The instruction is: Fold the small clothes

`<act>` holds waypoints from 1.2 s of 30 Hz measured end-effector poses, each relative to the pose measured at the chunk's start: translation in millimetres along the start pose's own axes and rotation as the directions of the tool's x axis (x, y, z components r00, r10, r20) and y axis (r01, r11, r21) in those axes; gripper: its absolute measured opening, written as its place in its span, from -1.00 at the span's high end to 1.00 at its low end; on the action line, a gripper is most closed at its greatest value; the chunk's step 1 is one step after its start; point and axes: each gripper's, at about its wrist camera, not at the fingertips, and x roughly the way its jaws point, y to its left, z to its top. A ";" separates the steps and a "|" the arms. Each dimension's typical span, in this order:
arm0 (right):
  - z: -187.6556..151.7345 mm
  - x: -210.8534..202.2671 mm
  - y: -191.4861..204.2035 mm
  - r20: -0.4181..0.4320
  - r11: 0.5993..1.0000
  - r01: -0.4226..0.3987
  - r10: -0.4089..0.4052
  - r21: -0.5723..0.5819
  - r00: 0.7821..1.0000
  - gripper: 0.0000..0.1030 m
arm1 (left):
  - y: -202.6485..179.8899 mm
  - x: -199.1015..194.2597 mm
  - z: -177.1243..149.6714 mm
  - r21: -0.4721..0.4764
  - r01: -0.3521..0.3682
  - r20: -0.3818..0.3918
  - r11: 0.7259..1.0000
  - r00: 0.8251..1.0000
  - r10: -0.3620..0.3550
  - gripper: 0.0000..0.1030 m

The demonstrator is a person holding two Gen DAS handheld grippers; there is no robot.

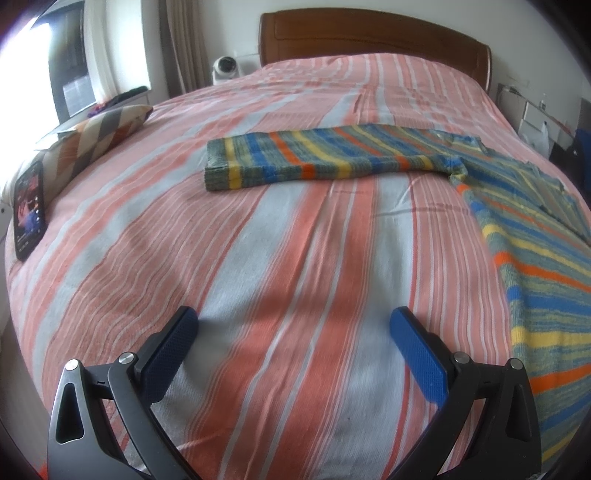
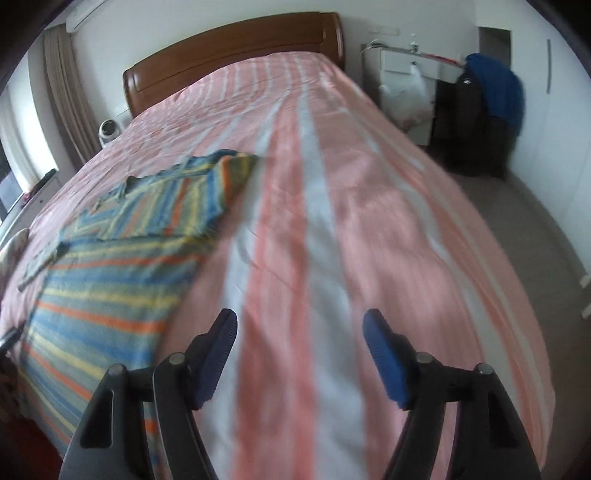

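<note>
A striped knit sweater in blue, yellow, orange and green lies flat on the bed. In the left wrist view its body [image 1: 535,258] lies at the right and one sleeve [image 1: 314,158] stretches left across the bed. In the right wrist view the sweater [image 2: 118,258] lies at the left, with a sleeve [image 2: 221,184] folded over its upper part. My left gripper [image 1: 293,321] is open and empty above the bare bedspread, left of the sweater. My right gripper [image 2: 299,325] is open and empty above the bedspread, right of the sweater.
The bed has a pink and grey striped bedspread [image 1: 258,258] and a wooden headboard [image 1: 369,33]. A patterned pillow [image 1: 92,140] and a phone [image 1: 29,210] lie at the left edge. A small white device [image 1: 225,68] stands beside the headboard. Furniture and a blue garment [image 2: 498,92] stand right of the bed.
</note>
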 end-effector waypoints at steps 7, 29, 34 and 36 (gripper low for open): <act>-27.4 18.7 -12.3 -0.017 0.995 0.092 -0.092 0.025 0.996 -0.84 | -0.5 -0.7 -0.7 0.002 -0.003 0.002 1.000 1.000 0.003 -0.99; -41.0 33.6 -7.9 0.001 0.994 0.106 -0.106 -0.017 0.994 -1.00 | -1.7 -0.6 -1.2 0.006 -0.006 0.004 1.000 1.000 0.006 -0.99; -40.8 34.0 -8.0 0.001 0.994 0.106 -0.106 -0.018 0.994 -1.00 | -1.8 -0.7 -1.3 0.005 -0.005 0.001 1.000 1.000 0.005 -0.99; -40.6 34.2 -7.9 0.000 0.994 0.106 -0.106 -0.018 0.994 -1.00 | -1.0 -0.7 1.4 0.006 -0.003 -0.025 1.000 1.000 0.003 -0.99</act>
